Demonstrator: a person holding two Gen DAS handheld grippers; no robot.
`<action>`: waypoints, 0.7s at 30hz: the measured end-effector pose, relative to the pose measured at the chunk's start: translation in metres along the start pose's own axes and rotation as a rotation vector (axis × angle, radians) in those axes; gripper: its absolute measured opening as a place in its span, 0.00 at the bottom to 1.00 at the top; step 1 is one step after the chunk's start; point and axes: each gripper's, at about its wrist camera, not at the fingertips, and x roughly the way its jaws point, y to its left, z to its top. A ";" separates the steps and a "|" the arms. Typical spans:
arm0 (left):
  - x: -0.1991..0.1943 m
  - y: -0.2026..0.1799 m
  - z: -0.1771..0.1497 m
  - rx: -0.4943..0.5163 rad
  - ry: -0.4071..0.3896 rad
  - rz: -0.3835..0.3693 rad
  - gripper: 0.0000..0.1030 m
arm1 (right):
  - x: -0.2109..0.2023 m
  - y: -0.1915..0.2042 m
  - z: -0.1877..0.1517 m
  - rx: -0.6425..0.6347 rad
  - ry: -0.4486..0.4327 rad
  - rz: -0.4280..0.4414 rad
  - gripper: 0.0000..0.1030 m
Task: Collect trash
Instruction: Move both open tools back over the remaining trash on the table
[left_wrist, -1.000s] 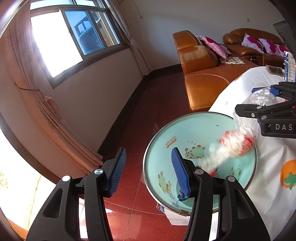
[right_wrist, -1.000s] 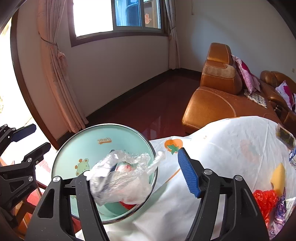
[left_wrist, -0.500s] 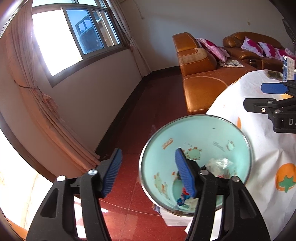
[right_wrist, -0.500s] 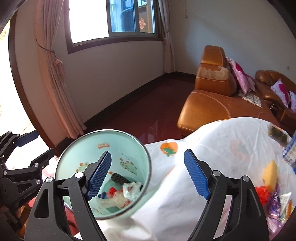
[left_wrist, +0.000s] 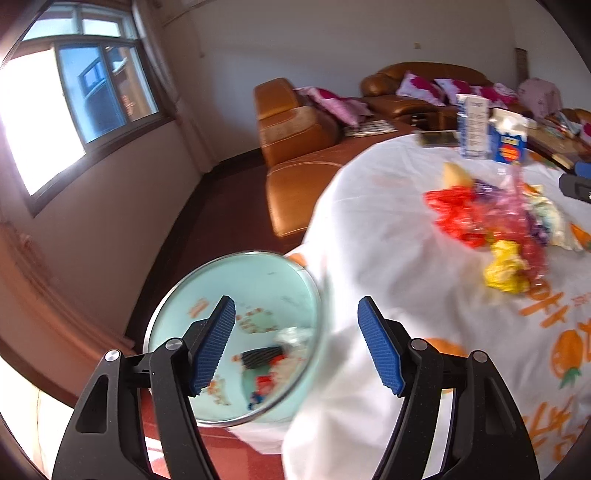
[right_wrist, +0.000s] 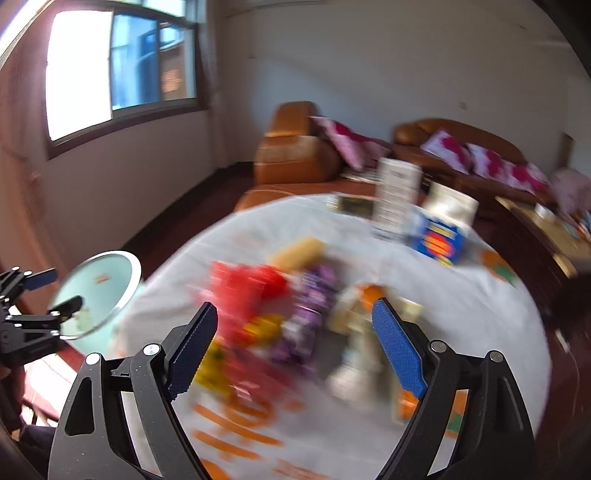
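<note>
Item: right claw (right_wrist: 293, 347), spread wide, nothing between its blue pads, poised above the tabletop (right_wrist: 480, 295); this view is motion-blurred

Item: left claw (left_wrist: 295, 345), likewise wide and empty, straddling the seam where the bin (left_wrist: 236, 280) rim meets the draped white cloth

Item: bin, pale green, metal-rimmed, just off the tabletop edge and below it; some wrappers lie at its bottom

Item: trash pile (right_wrist: 295, 306), loose on the tabletop directly ahead of the right claw and partly between its two fingers; well apart from the left claw, up and to its right
- red crinkled plastic (left_wrist: 458, 210), nearest the bin side; judged very light, soft, springy, likely to slip unless pinched at a bunched fold
- yellow crumpled wad (left_wrist: 506, 267), compact; judged the easiest grip, across its middle
- purple wrapper (right_wrist: 314, 291) and pale bag (right_wrist: 354, 332): thin film, take at a gathered ridge

Item: upright cartons (right_wrist: 439, 236), farther back on the tabletop; stiffer, whether trash cannot be told

Item: brown sofa (left_wrist: 295, 122), beyond
</note>
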 end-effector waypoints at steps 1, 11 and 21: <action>-0.001 -0.008 0.002 0.010 -0.004 -0.015 0.67 | -0.001 -0.012 -0.005 0.021 0.009 -0.013 0.82; 0.005 -0.069 0.020 0.058 -0.015 -0.063 0.74 | -0.007 -0.092 -0.049 0.173 0.059 -0.121 0.82; 0.015 -0.068 0.021 0.044 0.001 -0.060 0.75 | 0.031 -0.099 -0.045 0.207 0.158 -0.075 0.65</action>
